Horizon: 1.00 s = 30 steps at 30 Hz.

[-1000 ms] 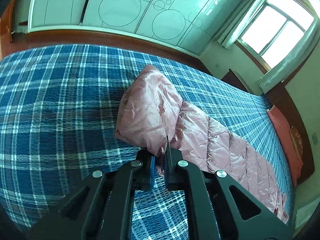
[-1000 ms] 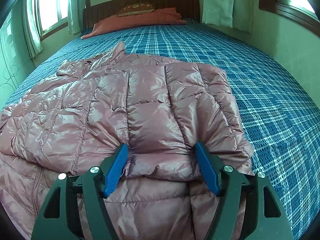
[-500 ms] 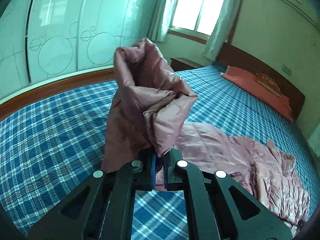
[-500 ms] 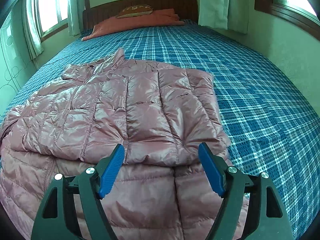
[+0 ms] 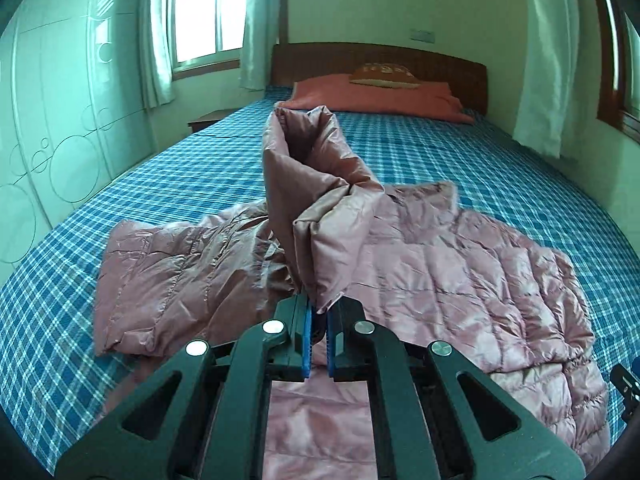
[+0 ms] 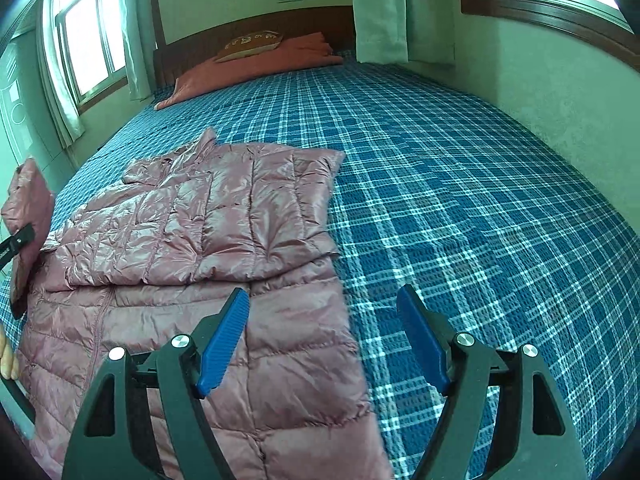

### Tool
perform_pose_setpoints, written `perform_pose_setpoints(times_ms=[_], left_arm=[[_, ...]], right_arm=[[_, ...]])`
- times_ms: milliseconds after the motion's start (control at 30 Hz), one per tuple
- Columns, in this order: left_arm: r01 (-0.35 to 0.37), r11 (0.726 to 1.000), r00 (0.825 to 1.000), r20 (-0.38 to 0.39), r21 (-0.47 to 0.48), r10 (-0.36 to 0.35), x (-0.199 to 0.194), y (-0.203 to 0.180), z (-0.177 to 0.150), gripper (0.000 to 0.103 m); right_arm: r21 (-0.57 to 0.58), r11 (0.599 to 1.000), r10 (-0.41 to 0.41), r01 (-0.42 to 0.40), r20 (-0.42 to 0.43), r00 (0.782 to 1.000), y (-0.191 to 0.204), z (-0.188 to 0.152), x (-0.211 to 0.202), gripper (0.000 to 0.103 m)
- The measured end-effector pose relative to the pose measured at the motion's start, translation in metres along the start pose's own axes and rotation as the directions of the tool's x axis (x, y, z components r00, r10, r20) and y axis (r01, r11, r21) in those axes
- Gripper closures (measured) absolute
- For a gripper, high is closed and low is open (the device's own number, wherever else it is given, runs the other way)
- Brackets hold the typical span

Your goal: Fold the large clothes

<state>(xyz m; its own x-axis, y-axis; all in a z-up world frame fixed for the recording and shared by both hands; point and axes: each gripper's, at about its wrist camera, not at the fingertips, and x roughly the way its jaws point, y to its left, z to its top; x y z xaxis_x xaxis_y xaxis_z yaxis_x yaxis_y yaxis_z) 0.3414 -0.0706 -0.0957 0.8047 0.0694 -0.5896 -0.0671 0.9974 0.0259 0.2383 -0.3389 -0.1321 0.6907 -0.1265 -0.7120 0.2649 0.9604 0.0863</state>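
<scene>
On the bed [image 6: 460, 184], its blue plaid sheet lying flat, our glossy quilted pink jacket [image 6: 224, 240] is sprawling. Our left tool [image 5: 319, 322] is pinching the puffy sleeve [image 5: 316, 184], raising it upright; our right tool [image 6: 322, 340] is hovering with jaws spread wide, holding nothing.

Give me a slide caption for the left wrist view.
Left claw shut on a raised pink jacket sleeve over the plaid bed.

— How does the left gripper [image 5: 318, 314] stand?
— Jaws clamped tight, raised, tilted downward.
— And the right gripper [image 6: 320, 332]?
— Jaws have just widened, spread wide, nothing pinched, angled down.
</scene>
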Motion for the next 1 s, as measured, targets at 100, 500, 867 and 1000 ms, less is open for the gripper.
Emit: perform_pose_setpoints(times_ms=[100, 500, 867, 1000], left_arm=[[0.031, 0.998, 0.999, -0.032, 0.048, -0.030, 0.009, -0.039, -0.010, 0.098], [0.122, 0.974, 0.984, -0.152, 0.190, -0.093, 0.023, -0.116, -0.050, 0.073], [0.205, 0.972, 0.977, -0.083, 0.116, -0.196, -0.035, -0.040, -0.030, 0.040], [0.102, 0.993, 0.994, -0.053, 0.052, -0.100, -0.028, 0.028, -0.020, 0.038]], right_arm=[[0.016, 1.000, -0.016, 0.016, -0.004, 1.000, -0.014, -0.005, -0.003, 0.028], [0.042, 0.998, -0.053, 0.055, -0.048, 0.997, -0.041, -0.023, -0.002, 0.028], [0.035, 0.999, 0.031, -0.031, -0.015, 0.999, 0.005, -0.010, -0.020, 0.028], [0.060, 0.989, 0.136, -0.135, -0.016, 0.991, 0.038, 0.009, -0.007, 0.028]])
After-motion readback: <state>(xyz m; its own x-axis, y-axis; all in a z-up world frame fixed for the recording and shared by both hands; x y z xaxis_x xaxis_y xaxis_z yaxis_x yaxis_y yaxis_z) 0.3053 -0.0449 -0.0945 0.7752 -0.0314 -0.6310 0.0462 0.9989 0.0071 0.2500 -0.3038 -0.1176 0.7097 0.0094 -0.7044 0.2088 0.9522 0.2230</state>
